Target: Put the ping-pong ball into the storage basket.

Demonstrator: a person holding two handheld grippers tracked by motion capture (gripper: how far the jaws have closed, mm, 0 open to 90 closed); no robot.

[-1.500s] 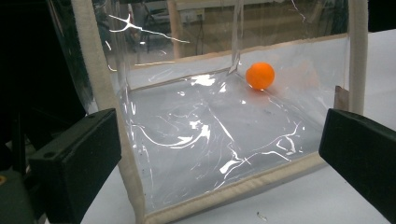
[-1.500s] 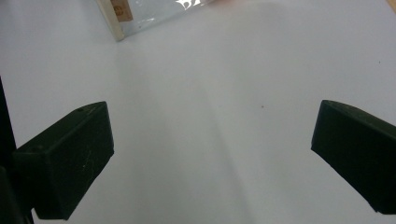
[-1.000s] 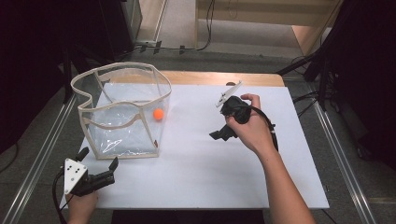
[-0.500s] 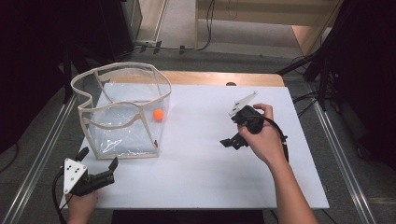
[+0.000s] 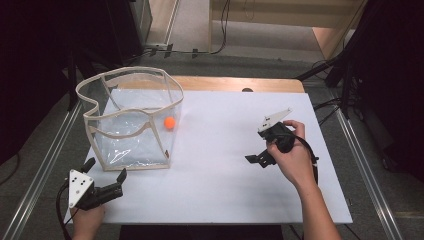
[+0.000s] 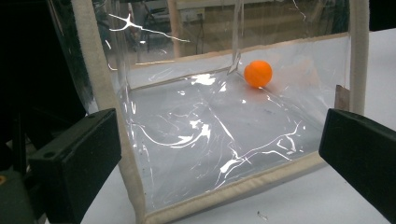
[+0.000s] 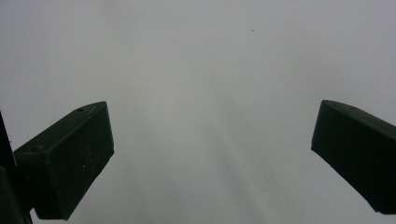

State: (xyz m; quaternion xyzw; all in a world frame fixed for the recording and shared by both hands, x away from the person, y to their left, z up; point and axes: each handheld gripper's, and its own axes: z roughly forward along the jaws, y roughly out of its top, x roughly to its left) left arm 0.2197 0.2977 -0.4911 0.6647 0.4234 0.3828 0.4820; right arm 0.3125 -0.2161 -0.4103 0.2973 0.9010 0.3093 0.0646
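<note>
1. The left gripper (image 5: 106,170) is held at the table's (image 5: 225,200) near left corner, just in front of the clear bag (image 5: 130,120); its jaws are spread wide and nothing is gripped.
2. The orange ball (image 6: 258,73) is seen inside the bag, lying on its floor by the far wall.
3. The right gripper (image 5: 259,159) is held low over bare white tabletop on the right, well apart from the bag, jaws parted wide, nothing between them.

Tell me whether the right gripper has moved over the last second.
Yes. In the high view the right gripper has drawn back toward the person and rightward, away from the clear bag, which stays put on the white table.
</note>
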